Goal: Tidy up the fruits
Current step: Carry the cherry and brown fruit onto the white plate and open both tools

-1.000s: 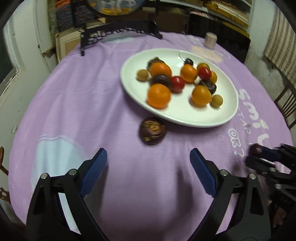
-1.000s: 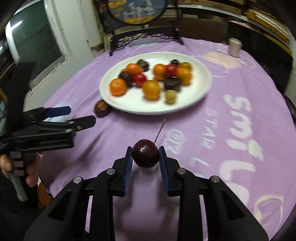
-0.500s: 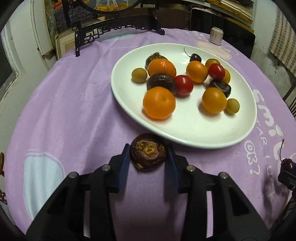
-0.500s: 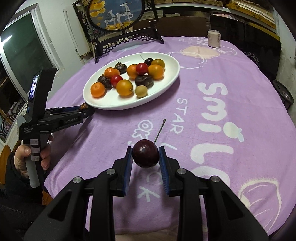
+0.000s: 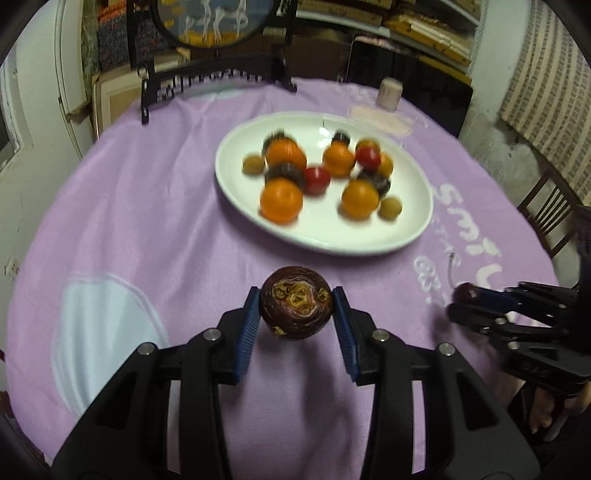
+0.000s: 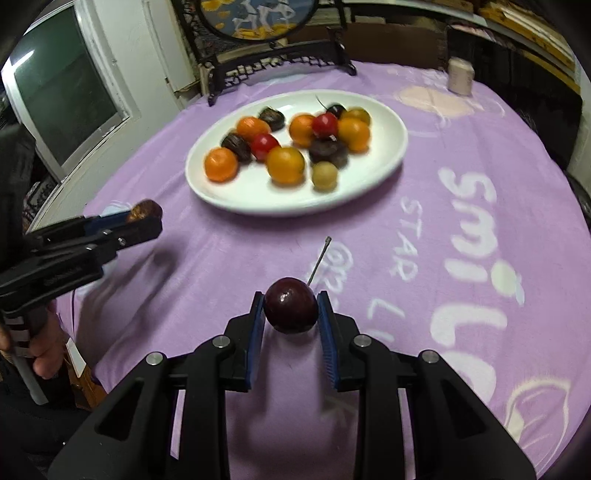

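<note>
My left gripper (image 5: pixel 295 312) is shut on a dark purple mangosteen (image 5: pixel 295 302) and holds it above the purple cloth, short of the white oval plate (image 5: pixel 410 236). The plate holds several oranges, red tomatoes, dark fruits and small tan fruits. My right gripper (image 6: pixel 291 309) is shut on a dark red cherry (image 6: pixel 291 304) with a long stem, also above the cloth in front of the plate (image 6: pixel 388 162). The right gripper shows at the right of the left wrist view (image 5: pixel 465 299); the left gripper shows at the left of the right wrist view (image 6: pixel 144 218).
A round table with a purple printed cloth (image 5: pixel 147 206). A dark ornate stand with a round painted panel (image 6: pixel 258 22) stands at the back edge. A small pale cup (image 5: pixel 388 94) sits at the back right. A wooden chair (image 5: pixel 546 218) stands at the right.
My left gripper closed on the mangosteen beside the plate and lifted it off the cloth, drawing back from the plate. My right gripper kept hold of the cherry and moved nearer the plate.
</note>
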